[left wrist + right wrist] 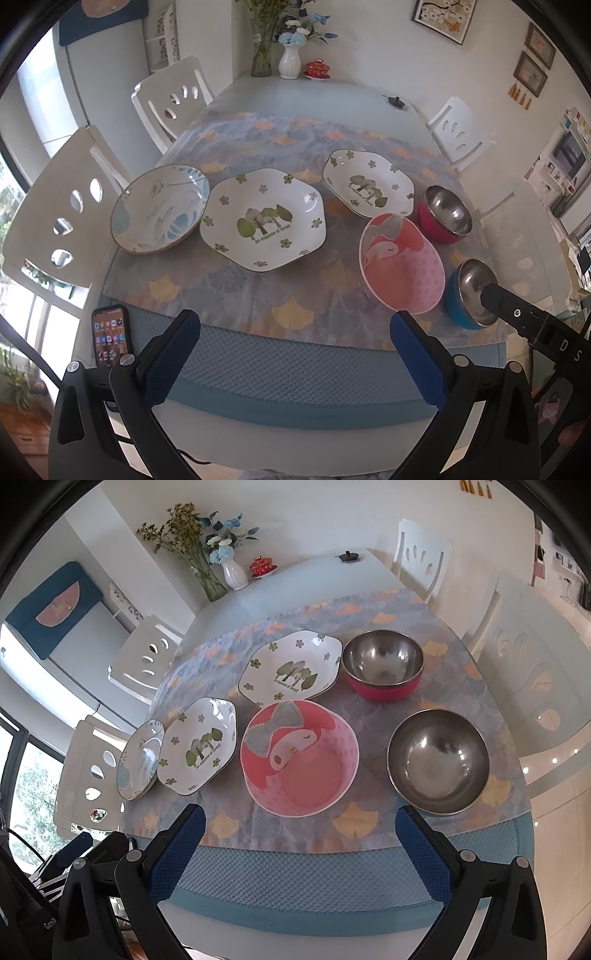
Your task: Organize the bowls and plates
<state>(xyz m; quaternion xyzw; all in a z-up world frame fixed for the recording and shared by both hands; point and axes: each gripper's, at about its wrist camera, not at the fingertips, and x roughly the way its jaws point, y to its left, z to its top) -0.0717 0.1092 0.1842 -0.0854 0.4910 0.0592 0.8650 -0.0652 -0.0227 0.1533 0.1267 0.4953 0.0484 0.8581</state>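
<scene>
Both tongs hang released at the surface's near edge, left tongs (pixel 293 345) and right tongs (pixel 299 834). Pink bowl (pixel 299 757) just ahead: light, slick plastic, so I'd pinch its rim. Ceramic plates (pixel 263 218) beyond, fragile.

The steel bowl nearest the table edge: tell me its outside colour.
Blue outside, bare steel inside; the bowl shows its blue wall best in the left wrist view.

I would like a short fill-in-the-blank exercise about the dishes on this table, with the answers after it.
1. The number of plates with a tree picture is ____.
2. The pink cartoon bowl contains ____.
3. The steel bowl nearest the right gripper has a ____ outside.
4. The left gripper is ____.

Answers: two; nothing; blue; open
</scene>
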